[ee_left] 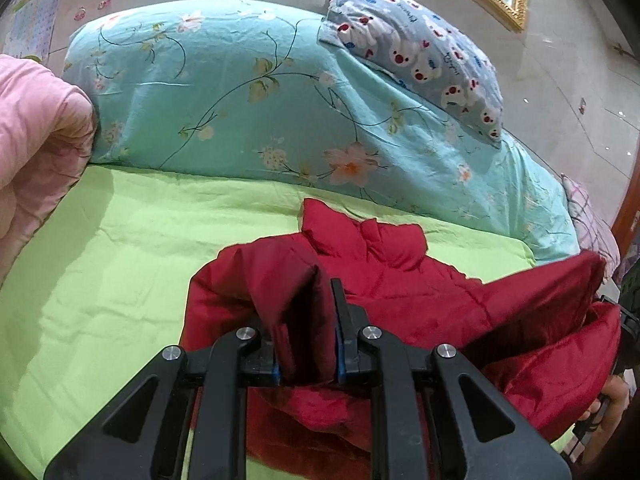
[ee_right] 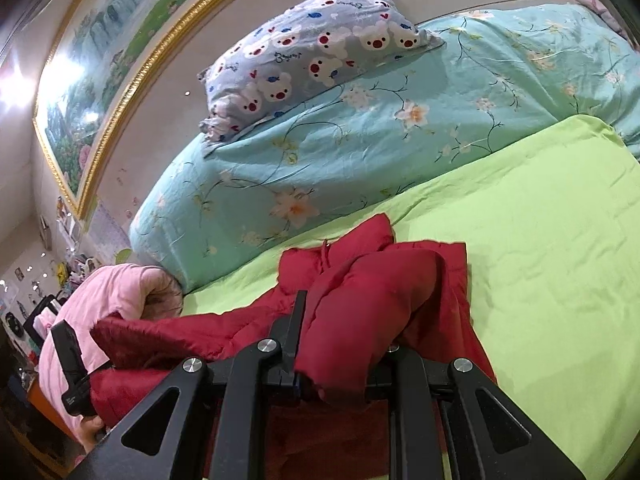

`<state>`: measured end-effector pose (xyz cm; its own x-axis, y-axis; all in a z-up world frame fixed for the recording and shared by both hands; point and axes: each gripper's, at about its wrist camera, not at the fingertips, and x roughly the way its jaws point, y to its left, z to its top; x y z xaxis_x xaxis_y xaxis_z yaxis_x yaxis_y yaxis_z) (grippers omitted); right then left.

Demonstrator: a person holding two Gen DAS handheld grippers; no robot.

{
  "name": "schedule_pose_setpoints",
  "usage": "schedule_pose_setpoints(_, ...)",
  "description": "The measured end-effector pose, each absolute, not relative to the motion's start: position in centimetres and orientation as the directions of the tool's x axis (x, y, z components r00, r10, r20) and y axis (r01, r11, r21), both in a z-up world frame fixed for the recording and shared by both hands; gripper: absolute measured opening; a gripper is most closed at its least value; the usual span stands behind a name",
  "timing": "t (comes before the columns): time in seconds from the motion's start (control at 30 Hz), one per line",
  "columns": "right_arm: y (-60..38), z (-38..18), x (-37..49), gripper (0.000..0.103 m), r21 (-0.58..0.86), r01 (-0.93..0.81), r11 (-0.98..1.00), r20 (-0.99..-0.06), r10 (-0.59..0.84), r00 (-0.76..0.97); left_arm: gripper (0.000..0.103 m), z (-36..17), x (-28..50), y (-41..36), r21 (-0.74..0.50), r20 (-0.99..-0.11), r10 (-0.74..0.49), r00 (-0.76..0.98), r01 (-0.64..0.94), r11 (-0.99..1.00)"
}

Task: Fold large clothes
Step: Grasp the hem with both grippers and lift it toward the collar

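A red padded jacket (ee_left: 400,280) lies partly on the lime green bed sheet (ee_left: 120,260), lifted at its near edge. My left gripper (ee_left: 312,300) is shut on a bunched fold of the jacket, which fills the gap between its fingers. In the right wrist view the same red jacket (ee_right: 372,304) bulges over my right gripper (ee_right: 340,320), which is shut on another fold; its right finger is hidden by the cloth. The jacket spans between both grippers. The left gripper's body (ee_right: 72,368) shows at the left of the right wrist view, with a hand below it.
A turquoise floral duvet (ee_left: 260,92) is heaped along the far side of the bed, with a grey bear-print pillow (ee_left: 420,52) on top. A pink quilt (ee_left: 36,140) sits rolled at the left. A gold-framed painting (ee_right: 100,80) hangs on the wall behind.
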<state>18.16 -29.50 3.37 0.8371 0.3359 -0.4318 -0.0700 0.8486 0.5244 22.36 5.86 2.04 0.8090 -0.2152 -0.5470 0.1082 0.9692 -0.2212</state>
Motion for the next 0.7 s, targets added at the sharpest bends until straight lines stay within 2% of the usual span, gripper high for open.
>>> schedule_pose_setpoints(0.7, -32.1, -4.2, 35.1, 0.016, 0.539, 0.130, 0.832, -0.584, 0.258, 0.770, 0.016, -3.7, 39.4, 5.1, -0.186, -0.659, -0.126, 0.741, 0.001, 0.983)
